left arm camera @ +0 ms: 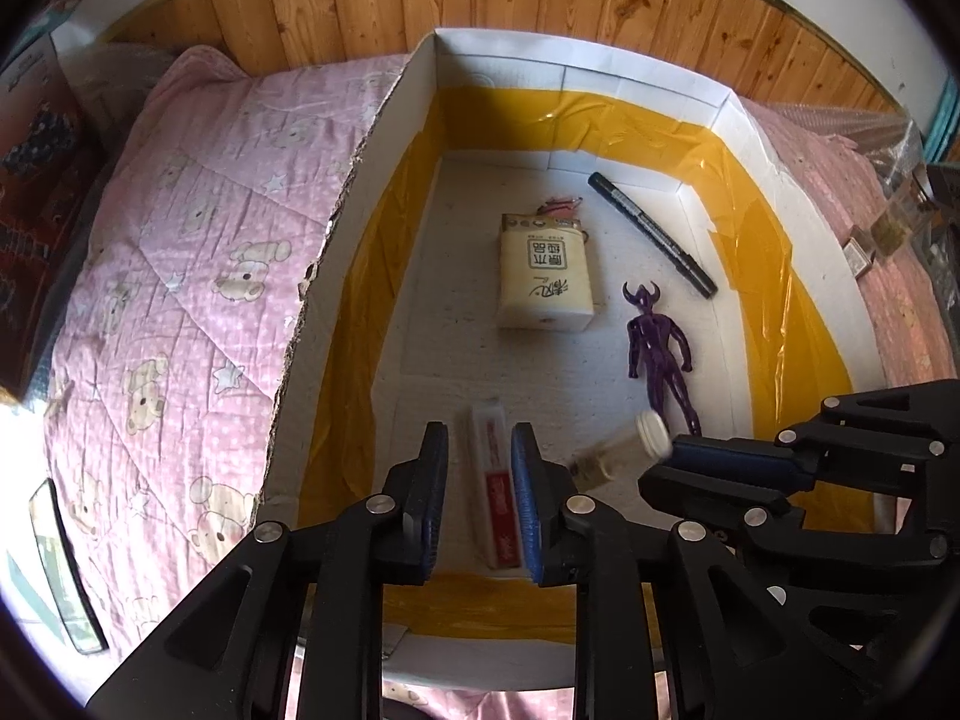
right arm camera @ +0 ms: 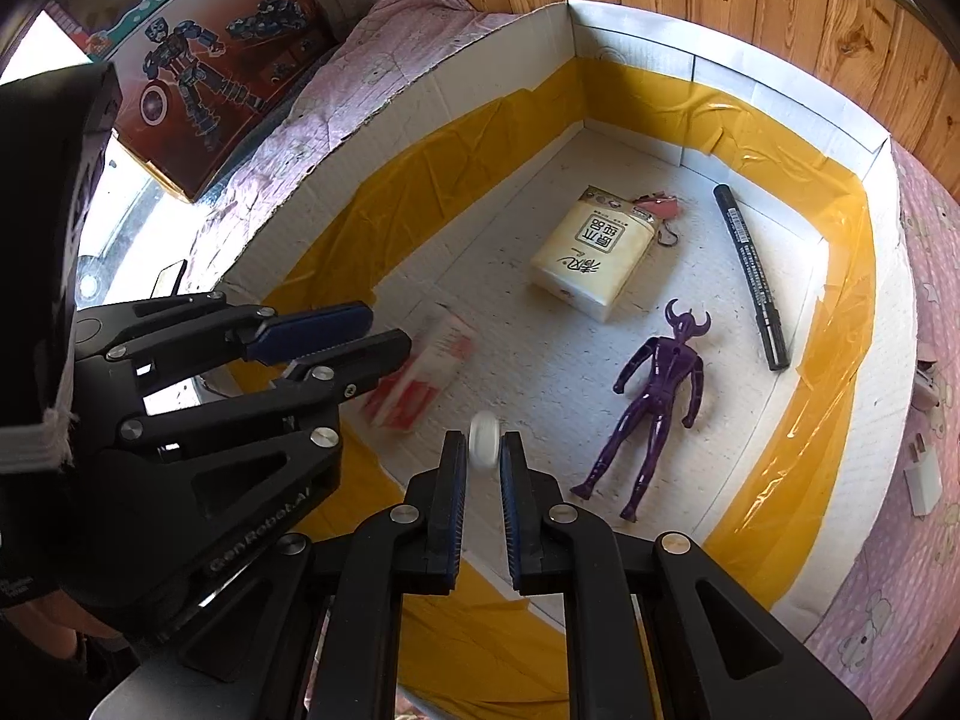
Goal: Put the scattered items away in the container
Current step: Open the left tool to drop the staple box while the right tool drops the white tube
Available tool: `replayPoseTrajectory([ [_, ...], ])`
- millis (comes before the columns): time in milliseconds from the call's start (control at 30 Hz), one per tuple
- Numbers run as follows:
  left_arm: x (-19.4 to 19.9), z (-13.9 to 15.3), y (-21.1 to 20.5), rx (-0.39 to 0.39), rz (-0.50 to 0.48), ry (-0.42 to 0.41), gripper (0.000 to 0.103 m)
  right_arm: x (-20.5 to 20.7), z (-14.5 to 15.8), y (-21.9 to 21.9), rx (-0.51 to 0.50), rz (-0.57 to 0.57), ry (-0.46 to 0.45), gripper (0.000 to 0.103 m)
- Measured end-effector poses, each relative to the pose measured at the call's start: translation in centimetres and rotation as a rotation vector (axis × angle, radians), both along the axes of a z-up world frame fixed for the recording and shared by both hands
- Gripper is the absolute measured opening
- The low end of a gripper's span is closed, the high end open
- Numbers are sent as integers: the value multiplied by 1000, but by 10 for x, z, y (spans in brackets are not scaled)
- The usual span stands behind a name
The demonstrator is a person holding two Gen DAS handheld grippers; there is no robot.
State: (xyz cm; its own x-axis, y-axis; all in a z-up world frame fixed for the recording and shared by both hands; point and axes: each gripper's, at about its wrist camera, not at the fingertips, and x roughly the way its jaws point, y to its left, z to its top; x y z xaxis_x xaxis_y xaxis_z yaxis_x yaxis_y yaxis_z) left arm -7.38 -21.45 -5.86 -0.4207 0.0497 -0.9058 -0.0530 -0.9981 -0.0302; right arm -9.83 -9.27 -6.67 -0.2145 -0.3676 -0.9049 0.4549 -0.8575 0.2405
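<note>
Inside the white cardboard box (left arm camera: pixel 372 138), a light, stiff red-and-white packet (left arm camera: pixel 495 480) lies between the parted jaws of the left gripper (left arm camera: pixel 480 498), released; its flat long sides suit a pinch. Beside it, the right gripper (right arm camera: pixel 483 480) is clenched on a small white-capped bottle (right arm camera: pixel 483 447), light, smooth and likely slippery. One tissue pack (left arm camera: pixel 546 270), one black marker (left arm camera: pixel 651 234), one purple figure (left arm camera: pixel 660 348) and one red keychain (left arm camera: pixel 561 204) lie further in.

Purple figure (right arm camera: pixel 654 402), tissue pack (right arm camera: pixel 591 252), marker (right arm camera: pixel 750 276) inside box (right arm camera: pixel 630 42)
</note>
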Motion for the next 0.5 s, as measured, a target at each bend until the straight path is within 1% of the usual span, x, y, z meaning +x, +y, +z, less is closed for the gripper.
replayPoseTrajectory([
  [200,-1,11,2,9,6,30,28,-2,2,3,-16,-12,-2,15],
  [367,-2,22,4,21,15,55,28,0,4,9,-31,-23,2,15],
  [500,-3,32,8,31,13,81,28,1,11,18,-50,-41,22,15],
])
